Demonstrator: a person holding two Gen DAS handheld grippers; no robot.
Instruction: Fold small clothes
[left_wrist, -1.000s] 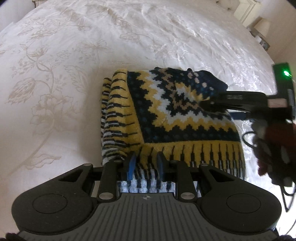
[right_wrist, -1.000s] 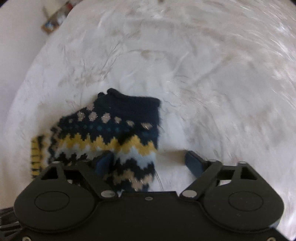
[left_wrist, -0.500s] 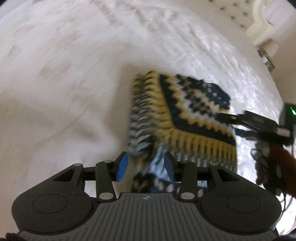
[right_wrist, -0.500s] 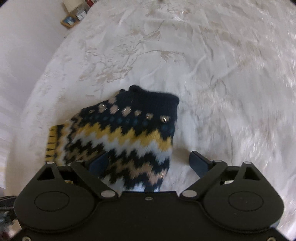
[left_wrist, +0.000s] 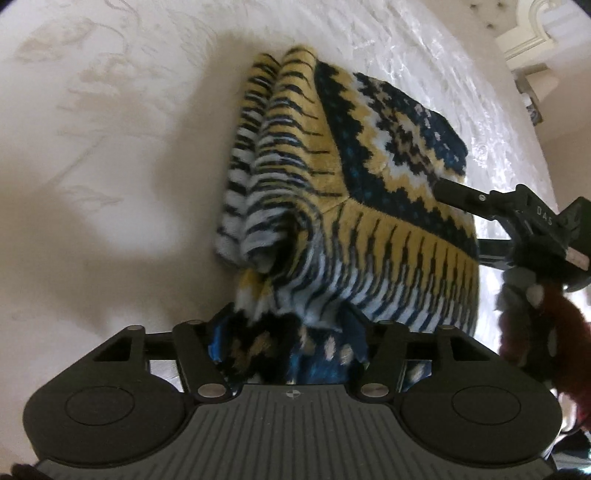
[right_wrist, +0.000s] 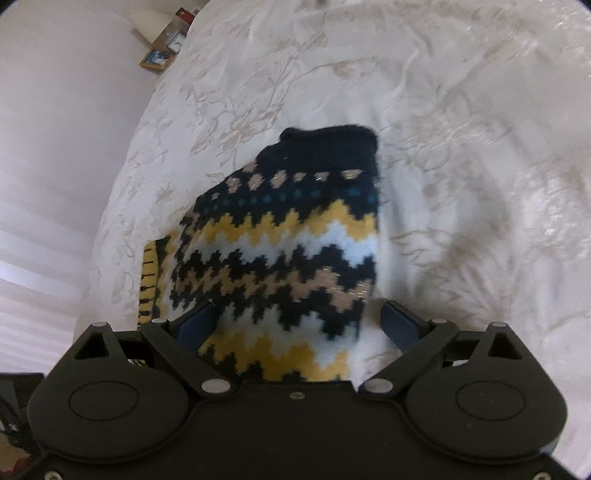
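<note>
A small knit sweater (left_wrist: 362, 177) with navy, yellow and white zigzag bands lies folded on the white bed. My left gripper (left_wrist: 288, 332) is open, and the sweater's striped hem and a navy fold bunch between its fingers. In the right wrist view the sweater (right_wrist: 288, 236) lies with its navy cuff end far from me. My right gripper (right_wrist: 299, 325) is open wide, its fingers on either side of the sweater's near edge. The right gripper also shows in the left wrist view (left_wrist: 480, 206), with one finger lying on the sweater's right side.
The white bedspread (left_wrist: 110, 166) with a pale floral pattern spreads all around. A cream bedside cabinet (left_wrist: 535, 40) stands at the far right. In the right wrist view a small shelf with books (right_wrist: 166, 48) stands beyond the bed's far left edge.
My left gripper has opened from its grip on the striped hem and moved in low over the sweater. My right gripper has stayed open and moved closer over the sweater.
</note>
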